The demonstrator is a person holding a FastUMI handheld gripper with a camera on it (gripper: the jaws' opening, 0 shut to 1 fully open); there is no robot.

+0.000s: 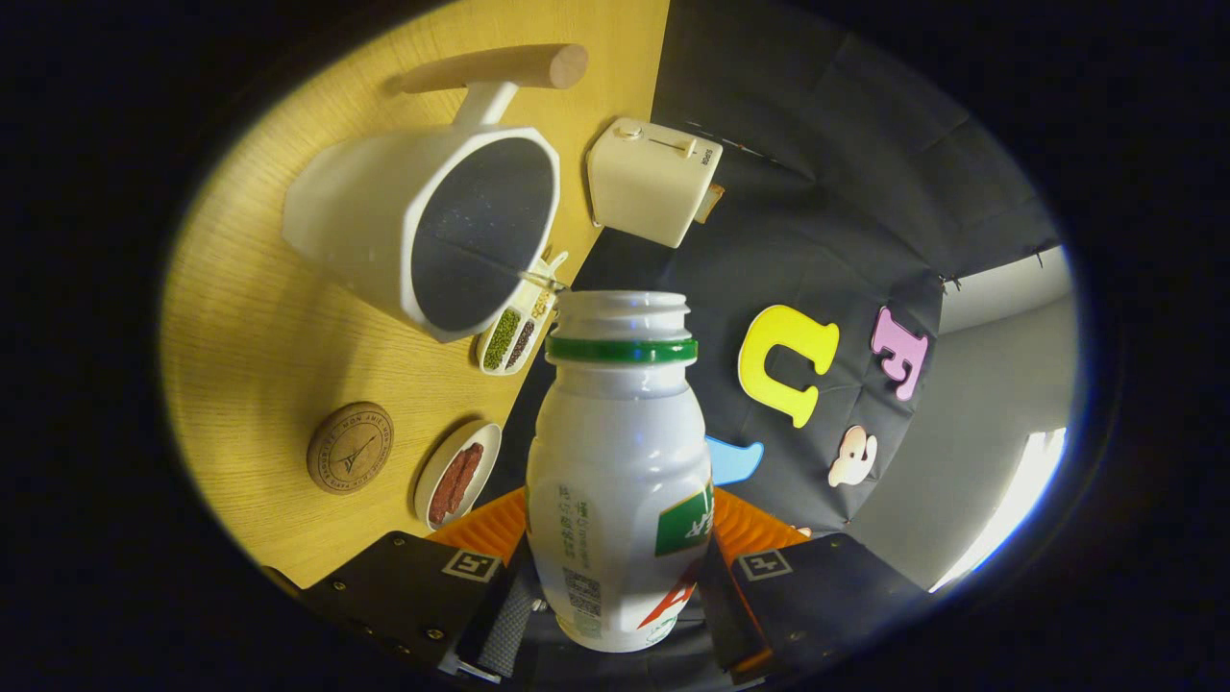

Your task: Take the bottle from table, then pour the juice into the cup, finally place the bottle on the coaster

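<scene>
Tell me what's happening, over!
Gripper shut on bottle, cap off. Bottle tipped toward cup. Coaster bare, dish beside it.

A light wood-grain tabletop (pixel 250 317) is seen tilted, its far edge met by a black cloth wall (pixel 817 192). Past the cloth's edge, a plain grey wall (pixel 999 384) is seen. A bright strip of light (pixel 1019 500) is seen low on that grey wall.

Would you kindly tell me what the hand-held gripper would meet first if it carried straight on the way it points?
Shut on the bottle, the hand-held gripper points past the table edge toward the booth's cloth wall; that probably comes first, though depth is unclear.
</scene>
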